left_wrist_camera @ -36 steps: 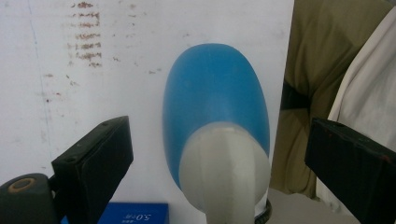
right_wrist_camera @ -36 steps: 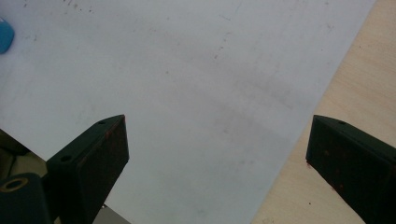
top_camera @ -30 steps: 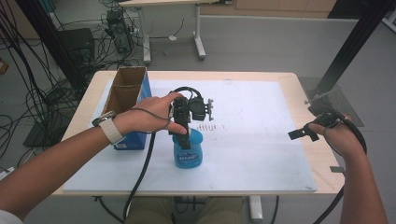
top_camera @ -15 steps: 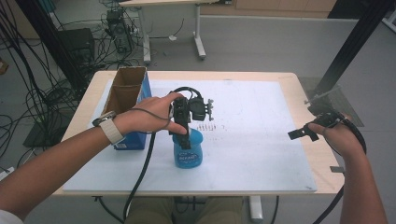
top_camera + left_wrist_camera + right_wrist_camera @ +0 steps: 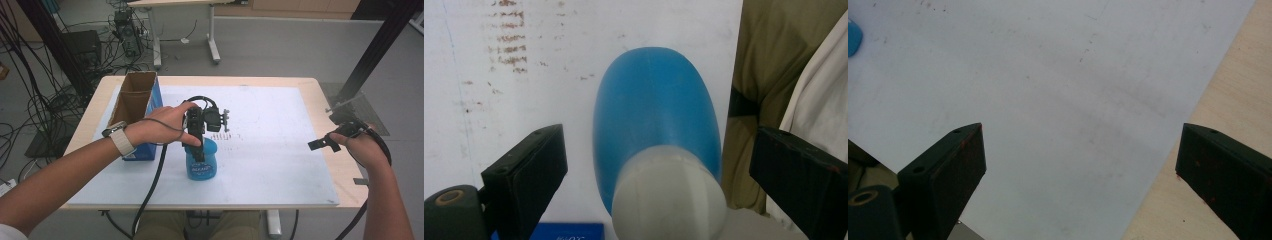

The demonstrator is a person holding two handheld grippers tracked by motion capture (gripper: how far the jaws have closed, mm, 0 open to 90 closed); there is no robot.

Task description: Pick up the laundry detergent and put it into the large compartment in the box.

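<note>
Directly above the blue bottle [image 5: 656, 110], left hand-held gripper [image 5: 656, 175] gapes.

Blue bottle [image 5: 202, 164] with white cap, blue box [image 5: 141, 111], white mat [image 5: 280, 150].

Left tool [image 5: 199, 150] pointing down, jaws wide, right tool [image 5: 320, 144] open, level.

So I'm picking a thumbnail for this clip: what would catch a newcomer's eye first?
The blue bottle with its white cap stands upright near the front of the white mat, and the left gripper hangs right over it, its jaws wide on either side of the cap without touching. Next comes the open cardboard box at the mat's left edge, then the right gripper, open and idle over the mat's right edge.
</note>
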